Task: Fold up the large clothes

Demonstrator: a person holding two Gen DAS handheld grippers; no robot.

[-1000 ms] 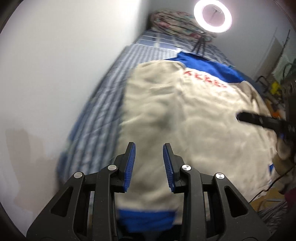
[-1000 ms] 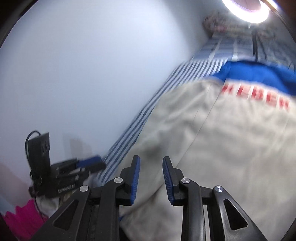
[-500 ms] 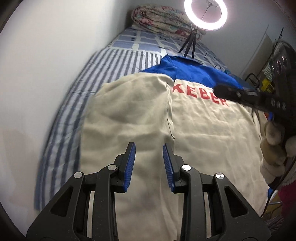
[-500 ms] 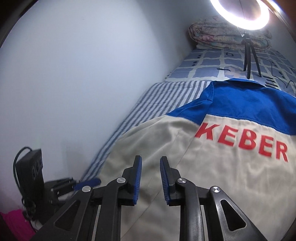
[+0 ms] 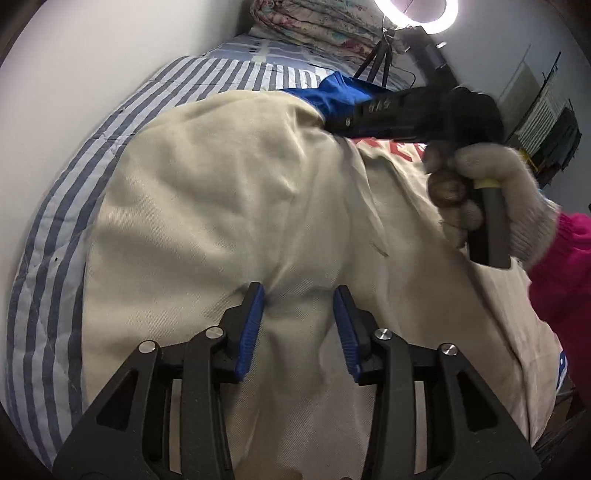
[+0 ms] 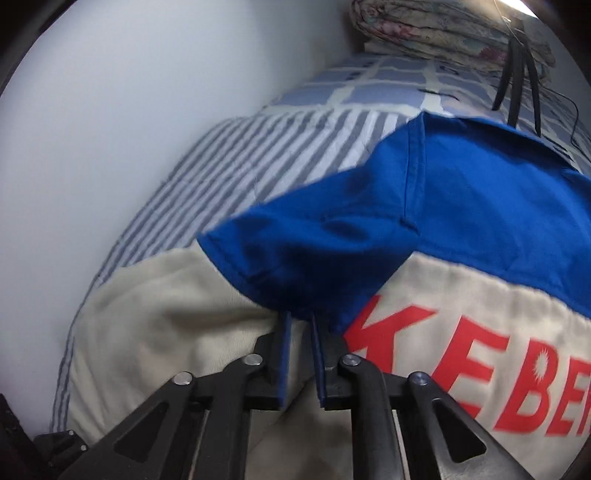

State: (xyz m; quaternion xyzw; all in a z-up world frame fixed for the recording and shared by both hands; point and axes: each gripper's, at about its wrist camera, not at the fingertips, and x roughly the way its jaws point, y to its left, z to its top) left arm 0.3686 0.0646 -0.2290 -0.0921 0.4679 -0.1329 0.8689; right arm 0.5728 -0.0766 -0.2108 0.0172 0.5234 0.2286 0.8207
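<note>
A large beige jacket (image 5: 229,192) with a blue yoke (image 6: 461,192) and red letters (image 6: 461,373) lies back-up on a striped bed (image 5: 55,266). My left gripper (image 5: 298,295) is open, its tips pressed on the beige cloth near the folded sleeve seam. My right gripper (image 6: 300,317) has its jaws narrowly apart around a raised fold where the blue shoulder meets the beige sleeve; the tips are hidden under the blue cloth. The right gripper also shows in the left wrist view (image 5: 406,110), held by a gloved hand over the jacket's shoulder.
A white wall (image 6: 110,110) runs along the bed's left side. A folded floral quilt (image 6: 443,26) and a ring-light tripod (image 6: 517,66) stand at the bed's far end. A clothes rack (image 5: 554,125) is at the right.
Both grippers came down onto the jacket. The left one now presses the beige cloth; the right one reached the blue shoulder and narrowed its jaws around a fold that is now raised.
</note>
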